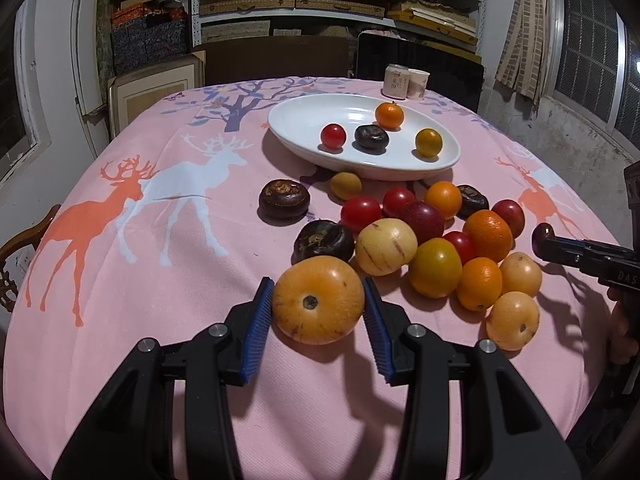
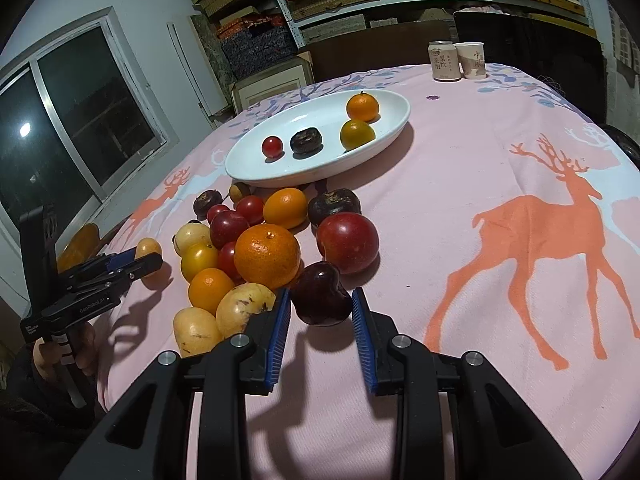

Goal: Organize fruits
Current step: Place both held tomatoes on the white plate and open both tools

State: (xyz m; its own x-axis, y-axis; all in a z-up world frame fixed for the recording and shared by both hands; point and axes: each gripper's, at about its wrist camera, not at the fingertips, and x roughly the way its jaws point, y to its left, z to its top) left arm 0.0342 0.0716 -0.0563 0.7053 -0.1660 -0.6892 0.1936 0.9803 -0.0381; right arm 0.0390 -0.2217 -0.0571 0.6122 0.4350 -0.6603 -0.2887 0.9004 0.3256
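A white oval plate (image 1: 288, 120) (image 2: 248, 168) holds a red tomato, a dark water chestnut, an orange and a yellow-orange fruit. A pile of mixed fruit (image 1: 432, 236) (image 2: 256, 248) lies on the cloth in front of it. My left gripper (image 1: 318, 304) is shut on a large orange-yellow fruit (image 1: 318, 300). My right gripper (image 2: 320, 300) is shut on a dark purple fruit (image 2: 320, 298); it also shows at the right in the left wrist view (image 1: 543, 236).
The round table has a pink deer-print cloth (image 1: 160, 220). A can (image 2: 442, 60) and a paper cup (image 2: 472, 60) stand at the far edge. Shelves of boxes, a chair back and windows lie beyond.
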